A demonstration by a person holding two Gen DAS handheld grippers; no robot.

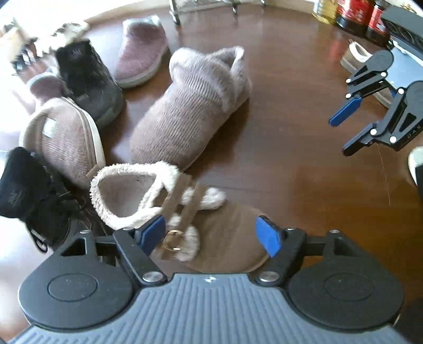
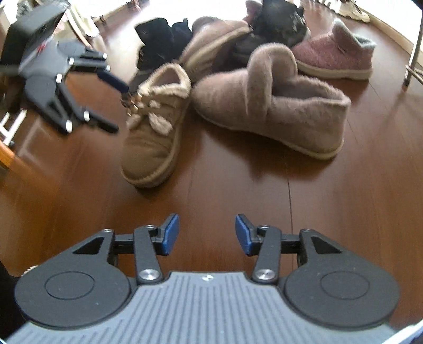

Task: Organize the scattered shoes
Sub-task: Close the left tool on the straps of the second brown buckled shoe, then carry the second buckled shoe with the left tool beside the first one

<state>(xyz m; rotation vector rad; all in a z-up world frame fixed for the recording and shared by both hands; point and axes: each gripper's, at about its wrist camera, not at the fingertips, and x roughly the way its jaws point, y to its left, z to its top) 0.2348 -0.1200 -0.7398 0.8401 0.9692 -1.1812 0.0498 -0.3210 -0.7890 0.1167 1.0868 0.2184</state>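
The wood floor (image 2: 238,195) bears a loose cluster of shoes: two black boots (image 1: 90,82), two grey-brown ribbed slippers (image 1: 195,105), two pink fuzzy booties, the nearer one at (image 1: 142,53), and one tan buckle boot (image 1: 232,238), with another pale shoe (image 1: 355,54) well apart near three bottles (image 1: 351,16). The left gripper (image 1: 214,235) is half open, its jaws straddling the tan boot's buckle strap, one blue pad (image 1: 153,230) against the fleece collar, the other clear of the boot. The right gripper (image 2: 207,234) hangs part open over bare floor, holding nothing.
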